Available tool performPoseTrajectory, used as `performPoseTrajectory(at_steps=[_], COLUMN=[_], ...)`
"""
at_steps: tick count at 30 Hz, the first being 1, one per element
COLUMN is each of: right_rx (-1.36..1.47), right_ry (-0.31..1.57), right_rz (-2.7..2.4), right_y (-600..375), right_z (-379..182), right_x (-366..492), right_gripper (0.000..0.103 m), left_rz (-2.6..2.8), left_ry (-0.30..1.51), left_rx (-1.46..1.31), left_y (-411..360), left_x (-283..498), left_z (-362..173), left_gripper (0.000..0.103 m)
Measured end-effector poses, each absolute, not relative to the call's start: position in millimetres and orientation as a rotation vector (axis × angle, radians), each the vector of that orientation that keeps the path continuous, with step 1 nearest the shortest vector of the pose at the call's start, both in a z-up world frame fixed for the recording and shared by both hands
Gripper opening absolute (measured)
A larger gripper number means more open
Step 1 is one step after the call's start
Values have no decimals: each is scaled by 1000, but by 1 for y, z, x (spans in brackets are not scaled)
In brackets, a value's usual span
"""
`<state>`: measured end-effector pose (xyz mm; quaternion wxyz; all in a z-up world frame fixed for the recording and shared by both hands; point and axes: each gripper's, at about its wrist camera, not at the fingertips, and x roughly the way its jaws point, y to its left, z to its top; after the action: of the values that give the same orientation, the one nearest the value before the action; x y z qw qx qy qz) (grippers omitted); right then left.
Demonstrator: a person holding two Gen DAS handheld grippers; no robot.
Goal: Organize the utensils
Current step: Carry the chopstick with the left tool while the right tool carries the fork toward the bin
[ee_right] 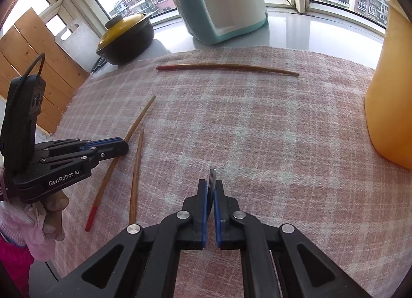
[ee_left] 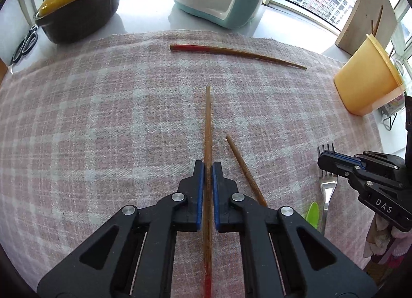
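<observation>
Left gripper (ee_left: 208, 166) pinching red-tipped chopstick (ee_left: 208, 128) on checked cloth (ee_left: 103, 117); right gripper (ee_right: 211, 184) clamped on fork (ee_right: 212, 178), near yellow cup (ee_right: 386, 97). Second chopstick (ee_left: 244, 169) just beside.

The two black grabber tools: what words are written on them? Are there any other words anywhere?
"DAS" in white letters on the side of the black right gripper, which is shut on a silver metal fork.
"GenRobot.AI" in white letters on the side of the black left gripper, which is shut on a red-ended wooden chopstick.
No other words can be read.
</observation>
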<state>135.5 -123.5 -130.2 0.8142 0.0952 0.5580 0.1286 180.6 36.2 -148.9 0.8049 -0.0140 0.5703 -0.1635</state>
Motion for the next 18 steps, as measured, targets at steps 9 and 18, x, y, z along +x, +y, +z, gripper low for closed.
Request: performPoseTrajectory(at_steps=[9, 18], right_rx=[177, 205], right_ry=[1125, 1081], right_rz=[302, 302], right_y=[-133, -160], right_z=[-95, -65], right_x=[130, 124], right_gripper=[0, 0], left_rz=[-363, -432], left_ry=[1144, 1048], left_rx=[-106, -150], left_y=[48, 25], left_x=[158, 148], left_z=[-115, -72], left_gripper=[4, 4])
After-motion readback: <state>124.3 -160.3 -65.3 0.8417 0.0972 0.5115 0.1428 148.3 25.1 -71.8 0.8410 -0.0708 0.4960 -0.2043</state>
